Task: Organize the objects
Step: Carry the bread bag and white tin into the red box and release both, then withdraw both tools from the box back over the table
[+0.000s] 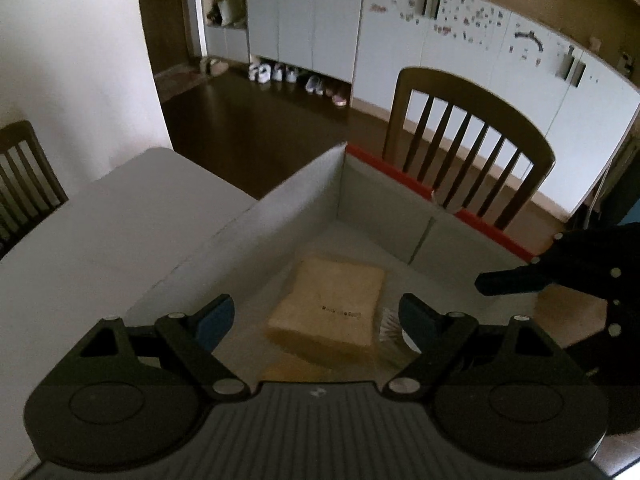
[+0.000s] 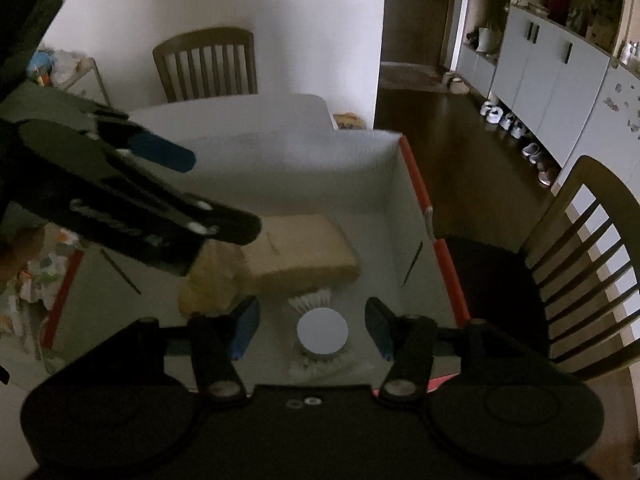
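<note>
An open box (image 1: 304, 196) with pale walls and a red rim (image 2: 416, 178) stands on the table. A flat tan packet (image 1: 332, 304) (image 2: 308, 248) lies on its floor, with a crumpled tan bag (image 2: 212, 280) beside it. Next to them sits a white round-topped thing with bristly edges (image 2: 322, 330) (image 1: 390, 324). My left gripper (image 1: 316, 320) hovers open above the packet, touching nothing. My right gripper (image 2: 312, 328) is open over the white round thing, its pads clear of it. Each gripper shows in the other's view: the right (image 1: 520, 280), the left (image 2: 160, 184).
The white table (image 1: 120, 220) extends left of the box. A wooden chair (image 1: 468, 152) (image 2: 592, 248) stands close behind the box's red side, another chair (image 2: 206, 64) at the table's far end. Clutter (image 2: 36, 280) lies outside the box's near left. Cabinets and shoes line the far wall.
</note>
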Action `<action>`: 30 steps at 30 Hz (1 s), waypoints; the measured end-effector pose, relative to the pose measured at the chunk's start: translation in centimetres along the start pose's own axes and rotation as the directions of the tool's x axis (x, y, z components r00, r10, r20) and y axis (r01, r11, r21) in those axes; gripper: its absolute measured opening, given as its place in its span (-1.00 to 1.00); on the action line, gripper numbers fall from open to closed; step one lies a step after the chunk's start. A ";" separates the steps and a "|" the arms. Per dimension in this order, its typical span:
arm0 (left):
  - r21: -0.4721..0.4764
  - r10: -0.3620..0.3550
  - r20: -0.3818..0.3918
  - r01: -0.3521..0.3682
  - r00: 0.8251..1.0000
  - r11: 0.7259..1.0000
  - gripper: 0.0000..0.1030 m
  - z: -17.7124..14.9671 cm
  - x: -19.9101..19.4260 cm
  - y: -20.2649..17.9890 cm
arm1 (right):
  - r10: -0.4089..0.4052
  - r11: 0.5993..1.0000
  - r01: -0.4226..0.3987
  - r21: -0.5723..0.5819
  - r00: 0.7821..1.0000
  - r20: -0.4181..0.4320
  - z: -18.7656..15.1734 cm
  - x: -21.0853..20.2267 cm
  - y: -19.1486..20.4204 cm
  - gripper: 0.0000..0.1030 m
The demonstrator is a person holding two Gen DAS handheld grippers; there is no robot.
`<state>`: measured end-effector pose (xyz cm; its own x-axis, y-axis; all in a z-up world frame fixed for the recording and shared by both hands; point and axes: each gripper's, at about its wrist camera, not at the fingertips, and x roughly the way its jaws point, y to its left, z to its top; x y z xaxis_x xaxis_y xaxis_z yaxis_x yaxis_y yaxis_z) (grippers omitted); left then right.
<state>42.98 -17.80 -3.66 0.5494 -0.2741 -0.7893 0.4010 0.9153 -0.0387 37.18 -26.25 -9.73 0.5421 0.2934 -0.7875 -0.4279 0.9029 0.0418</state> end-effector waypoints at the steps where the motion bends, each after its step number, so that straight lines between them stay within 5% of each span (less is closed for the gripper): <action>1: -0.001 0.001 0.011 -0.001 1.000 1.000 0.73 -0.1 -0.5 0.0 | 0.002 1.000 -0.002 0.008 1.000 0.006 0.0 -0.3 0.1 0.12; 13: -0.031 0.020 0.142 -0.016 0.990 0.999 0.73 -4.6 -8.9 1.7 | 0.000 0.999 -0.002 0.038 0.998 0.065 -0.6 -4.0 3.7 0.24; 30: -0.104 0.051 0.213 -0.029 0.976 0.994 0.73 -13.8 -18.6 6.9 | 0.016 0.999 -0.022 0.046 0.991 0.130 -2.3 -7.6 12.5 0.49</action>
<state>25.42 -2.32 2.33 0.7128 -0.2840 -0.6413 0.3064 0.9486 -0.0796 26.09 -17.90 -4.67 0.6248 0.3458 -0.7001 -0.4056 0.9099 0.0874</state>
